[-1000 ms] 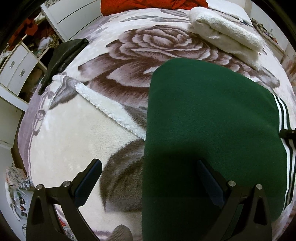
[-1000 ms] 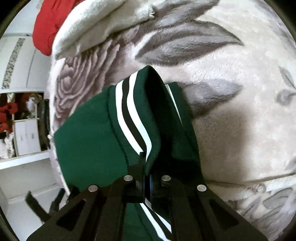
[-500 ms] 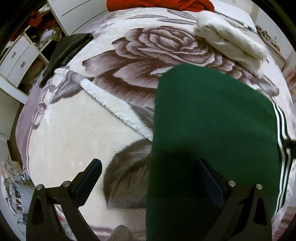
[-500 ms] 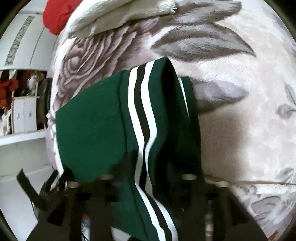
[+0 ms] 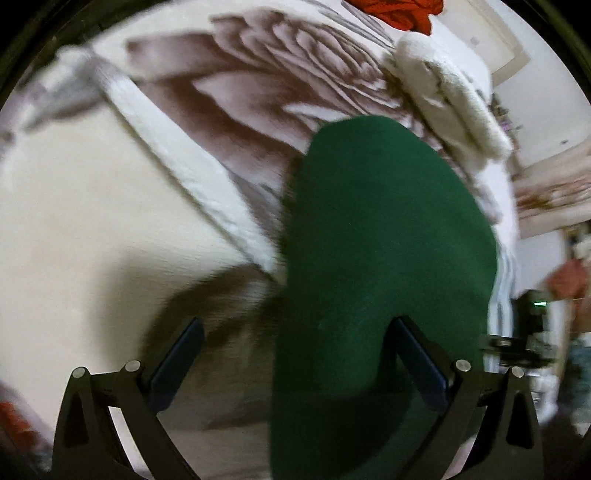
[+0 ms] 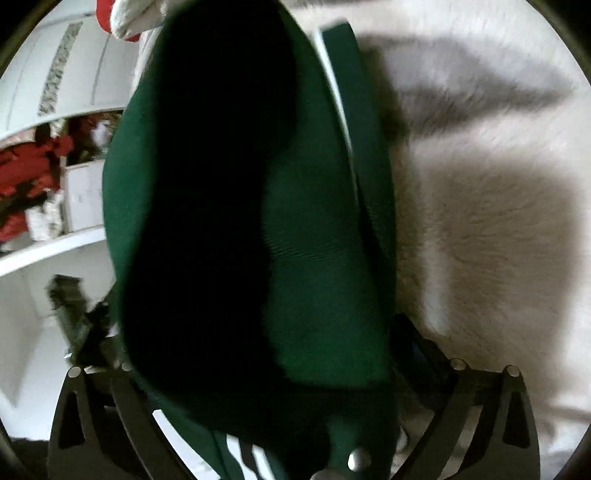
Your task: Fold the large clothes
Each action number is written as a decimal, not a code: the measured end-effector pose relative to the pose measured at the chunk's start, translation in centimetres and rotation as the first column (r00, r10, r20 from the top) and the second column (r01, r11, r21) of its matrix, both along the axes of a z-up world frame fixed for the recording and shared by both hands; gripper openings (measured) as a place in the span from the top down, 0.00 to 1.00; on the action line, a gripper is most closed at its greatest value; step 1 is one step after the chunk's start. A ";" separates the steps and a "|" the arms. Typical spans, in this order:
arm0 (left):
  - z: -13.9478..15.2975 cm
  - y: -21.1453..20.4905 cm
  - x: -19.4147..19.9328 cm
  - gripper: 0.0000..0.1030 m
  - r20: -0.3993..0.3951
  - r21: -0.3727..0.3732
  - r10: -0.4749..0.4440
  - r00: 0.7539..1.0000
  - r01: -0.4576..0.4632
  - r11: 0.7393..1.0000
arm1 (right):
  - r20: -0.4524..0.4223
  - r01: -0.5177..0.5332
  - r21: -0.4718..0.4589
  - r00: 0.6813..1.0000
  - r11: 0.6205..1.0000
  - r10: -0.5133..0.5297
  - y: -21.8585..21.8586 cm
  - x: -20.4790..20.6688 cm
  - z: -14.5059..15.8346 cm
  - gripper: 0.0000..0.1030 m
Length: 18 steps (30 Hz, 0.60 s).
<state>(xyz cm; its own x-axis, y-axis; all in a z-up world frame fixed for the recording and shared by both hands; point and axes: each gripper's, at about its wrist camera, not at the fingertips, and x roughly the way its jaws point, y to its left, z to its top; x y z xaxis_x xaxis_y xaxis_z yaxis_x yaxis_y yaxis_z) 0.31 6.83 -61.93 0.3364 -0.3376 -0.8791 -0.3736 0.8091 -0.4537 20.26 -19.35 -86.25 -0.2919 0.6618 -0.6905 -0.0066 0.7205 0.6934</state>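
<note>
The left gripper (image 5: 293, 363) has its two dark fingers (image 5: 177, 360) spread wide apart, holding nothing; the right-hand finger lies against the near edge of the dark green knit garment (image 5: 373, 258), while the other finger hangs over the bed's plush blanket printed with large grey-brown roses (image 5: 92, 229). From the left wrist view the green garment lies on that blanket as a long folded panel running away from the camera, with white stripes showing along its right edge. Beyond it sits a folded cream fleece blanket (image 5: 454, 92), and past that a red cloth (image 5: 399, 13) at the far end of the bed. A white fleecy strip (image 5: 184, 162) crosses the blanket to the left of the garment.

In the right wrist view the green garment (image 6: 317, 240) fills the middle of the frame, draped close over the right gripper (image 6: 266, 369) and covering the space between its fingers, so whether it is clamping the cloth or standing apart cannot be told. White stripes show at the garment's lower edge. The cream blanket (image 6: 498, 184) lies to the right, shadowed, and white shelving with red items (image 6: 33, 173) stands at the left
</note>
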 end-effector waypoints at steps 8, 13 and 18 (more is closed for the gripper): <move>-3.1 -1.3 3.0 0.08 0.110 -0.279 -0.071 0.991 0.099 0.955 | -0.081 0.036 0.194 0.997 0.980 -0.020 1.3 0.7 -1.9 0.00; -0.7 -0.7 2.6 0.33 0.171 -0.310 -0.047 0.984 0.099 0.946 | -0.089 0.087 0.213 0.994 0.973 -0.069 2.0 0.7 -2.2 0.30; 2.6 -0.9 4.0 0.39 0.221 -0.289 -0.085 0.971 0.148 0.946 | -0.058 0.155 0.230 0.988 0.961 -0.145 2.0 -0.8 0.8 0.57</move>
<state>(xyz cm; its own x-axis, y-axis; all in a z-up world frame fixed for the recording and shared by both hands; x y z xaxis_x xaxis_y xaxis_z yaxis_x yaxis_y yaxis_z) 4.35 5.96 -59.37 0.4393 -0.6235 -0.6467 -0.1589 0.6546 -0.7391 19.44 -17.32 -85.49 -0.2015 0.8411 -0.5019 0.1205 0.5298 0.8395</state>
